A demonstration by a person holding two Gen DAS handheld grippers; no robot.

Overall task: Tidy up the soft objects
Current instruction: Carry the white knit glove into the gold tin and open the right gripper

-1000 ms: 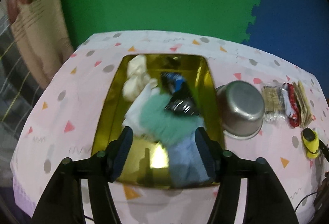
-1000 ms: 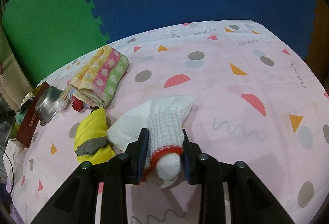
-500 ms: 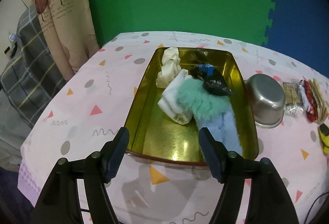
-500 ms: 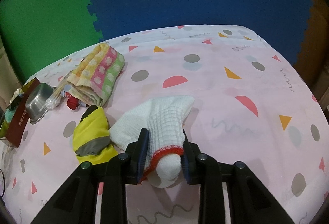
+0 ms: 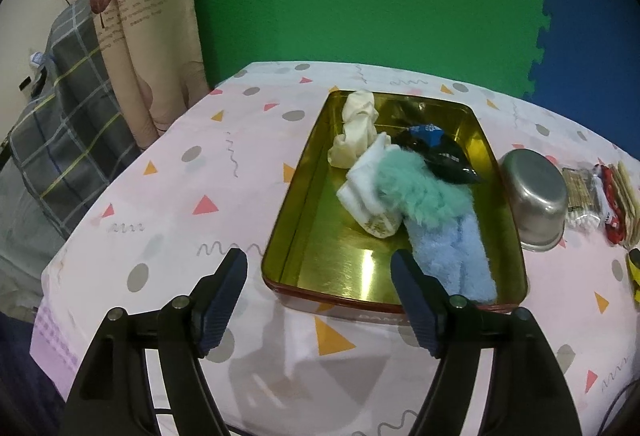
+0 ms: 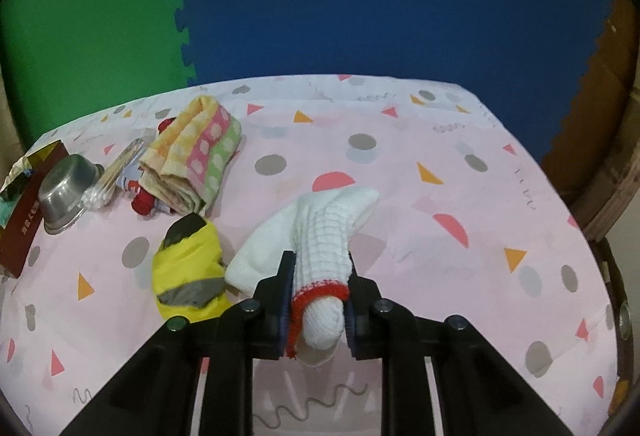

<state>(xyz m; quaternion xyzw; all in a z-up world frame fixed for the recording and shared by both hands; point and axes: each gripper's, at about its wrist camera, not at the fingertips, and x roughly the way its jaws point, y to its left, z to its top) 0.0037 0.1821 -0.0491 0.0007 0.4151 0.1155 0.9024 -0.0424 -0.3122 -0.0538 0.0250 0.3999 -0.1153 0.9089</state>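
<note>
A gold tin box (image 5: 304,196) sits on the patterned tablecloth. It holds a cream cloth (image 5: 356,128), a white sock (image 5: 364,196), a teal fluffy piece (image 5: 420,188), a light blue fluffy cloth (image 5: 456,256) and a black and blue pouch (image 5: 436,152). My left gripper (image 5: 320,296) is open and empty, just before the box's near rim. My right gripper (image 6: 320,276) is shut on a white knitted glove with a red cuff (image 6: 320,236), which still lies on the table. A yellow folded item (image 6: 188,268) lies just left of it.
A steel bowl (image 5: 534,196) stands upside down right of the box, also in the right wrist view (image 6: 66,192). Beside it lie cotton swabs (image 6: 108,180), a red packet (image 6: 144,202) and a folded dotted towel (image 6: 196,160). Curtain and plaid fabric (image 5: 60,108) are at left.
My left gripper has pulled back and swung left from over the box, staying open. My right gripper stays shut on the glove and has turned slightly left.
</note>
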